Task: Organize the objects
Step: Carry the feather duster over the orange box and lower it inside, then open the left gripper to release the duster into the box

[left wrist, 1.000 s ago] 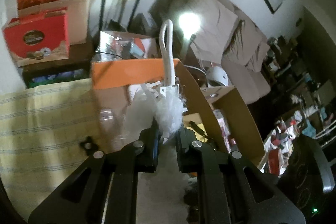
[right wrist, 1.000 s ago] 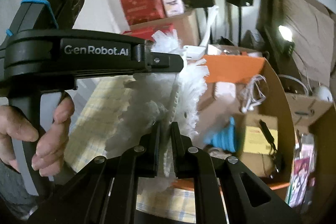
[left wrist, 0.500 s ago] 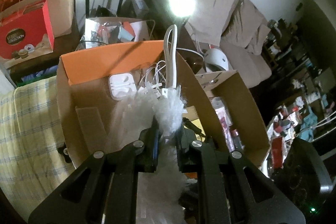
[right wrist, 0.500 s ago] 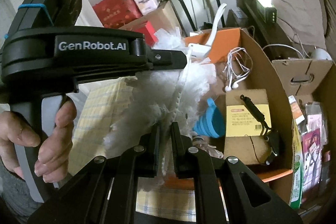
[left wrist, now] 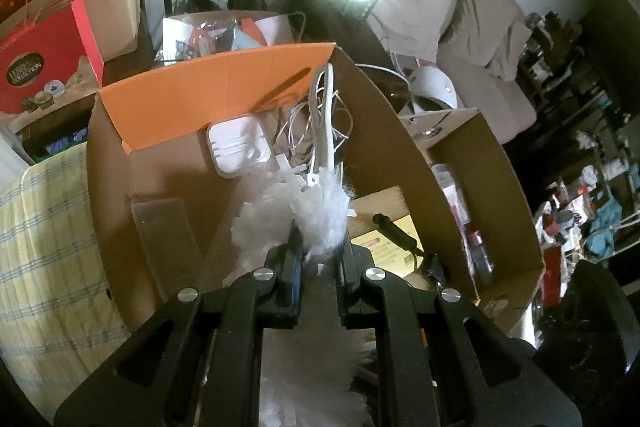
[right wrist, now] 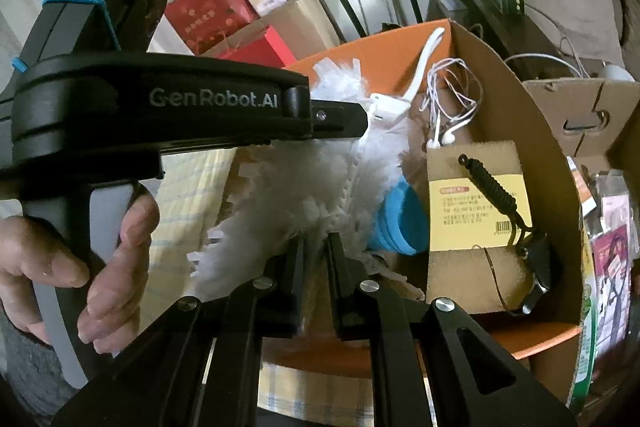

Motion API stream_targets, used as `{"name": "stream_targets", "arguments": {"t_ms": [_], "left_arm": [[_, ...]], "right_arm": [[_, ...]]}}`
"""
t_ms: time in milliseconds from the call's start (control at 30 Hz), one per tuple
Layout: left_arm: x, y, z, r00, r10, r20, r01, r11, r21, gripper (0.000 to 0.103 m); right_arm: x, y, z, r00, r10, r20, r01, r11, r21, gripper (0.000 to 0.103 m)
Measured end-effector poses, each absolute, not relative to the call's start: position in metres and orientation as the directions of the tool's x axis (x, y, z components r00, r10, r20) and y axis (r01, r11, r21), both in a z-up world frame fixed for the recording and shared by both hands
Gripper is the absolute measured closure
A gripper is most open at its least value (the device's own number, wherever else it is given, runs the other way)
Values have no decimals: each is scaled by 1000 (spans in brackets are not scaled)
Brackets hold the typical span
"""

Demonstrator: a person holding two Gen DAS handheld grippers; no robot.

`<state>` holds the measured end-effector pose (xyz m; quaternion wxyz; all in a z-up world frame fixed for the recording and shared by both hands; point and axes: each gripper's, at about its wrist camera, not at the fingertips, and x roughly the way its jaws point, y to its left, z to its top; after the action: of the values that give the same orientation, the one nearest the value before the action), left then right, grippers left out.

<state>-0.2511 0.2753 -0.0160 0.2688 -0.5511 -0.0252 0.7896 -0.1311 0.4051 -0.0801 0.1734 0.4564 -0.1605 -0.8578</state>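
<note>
A white fluffy duster [left wrist: 320, 215] with a white plastic handle [left wrist: 326, 119] is held over an open cardboard box [left wrist: 400, 131] with orange flaps. My left gripper [left wrist: 318, 247] is shut on the duster's fluffy head near the handle end. My right gripper [right wrist: 316, 243] is shut on the duster's other end [right wrist: 304, 195]. In the right wrist view the left gripper [right wrist: 344, 121] reaches in from the left, above the box [right wrist: 532, 131]. The handle [right wrist: 424, 59] points at the box's far orange flap.
Inside the box lie a white charger case [left wrist: 238, 149], white earphone cables [right wrist: 448, 99], a blue collapsible cup [right wrist: 400, 223], and a yellow-labelled card with a black tool [right wrist: 480, 203]. A yellow checked cloth [left wrist: 44, 247] lies to the left. Red boxes [left wrist: 44, 59] stand behind.
Both grippers have carried the duster forward and down, so it now hangs lower inside the box. The handle tip has dropped below the far flap's rim.
</note>
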Motion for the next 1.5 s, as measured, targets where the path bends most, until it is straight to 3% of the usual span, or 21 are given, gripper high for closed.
{"name": "stream_targets", "arguments": {"t_ms": [67, 167, 233, 400, 433, 467, 533, 733, 900, 933, 1000, 1300, 1500], "left_arm": [[-250, 276, -16, -253, 453, -855, -401, -853, -333, 90], [-249, 274, -14, -264, 454, -851, -402, -854, -331, 80], [-247, 271, -10, -273, 460, -845, -399, -853, -336, 56], [-242, 259, 6, -274, 508, -817, -412, -829, -378, 37], [-241, 257, 10, -276, 516, -811, -415, -825, -384, 34], [-239, 253, 15, -282, 522, -805, -422, -821, -385, 33], [-234, 244, 26, -308, 518, -798, -436, -822, -365, 22], [-219, 210, 52, -402, 488, -774, -433, -847, -309, 9], [-209, 178, 62, -458, 455, -764, -404, -872, -277, 9], [-208, 170, 63, -471, 443, -763, -394, -879, -267, 4], [-204, 154, 64, -503, 417, -757, -367, -896, -250, 1], [-195, 99, 56, -564, 336, -755, -276, -938, -212, 0], [-178, 76, 53, -626, 253, -737, -236, -963, -130, 0]], "right_arm": [[-131, 406, -81, -524, -442, -728, 148, -889, 433, 92], [-130, 406, -80, -528, -428, -734, 148, -897, 417, 91], [-130, 407, -79, -531, -413, -740, 143, -905, 402, 90], [-129, 411, -80, -534, -385, -752, 124, -916, 381, 84], [-129, 411, -79, -536, -373, -758, 116, -921, 371, 80], [-128, 412, -77, -540, -351, -765, 106, -930, 352, 68], [-123, 413, -70, -563, -310, -766, 94, -945, 313, 55], [-110, 411, -36, -643, -236, -729, 110, -970, 216, 44], [-107, 398, -15, -674, -210, -709, 133, -978, 163, 27], [-108, 394, -12, -677, -208, -706, 138, -978, 156, 24], [-108, 386, -10, -681, -206, -703, 147, -979, 144, 22], [-111, 355, -2, -681, -220, -698, 176, -975, 136, 14], [-112, 338, 8, -703, -223, -675, 194, -974, 119, 2]]}}
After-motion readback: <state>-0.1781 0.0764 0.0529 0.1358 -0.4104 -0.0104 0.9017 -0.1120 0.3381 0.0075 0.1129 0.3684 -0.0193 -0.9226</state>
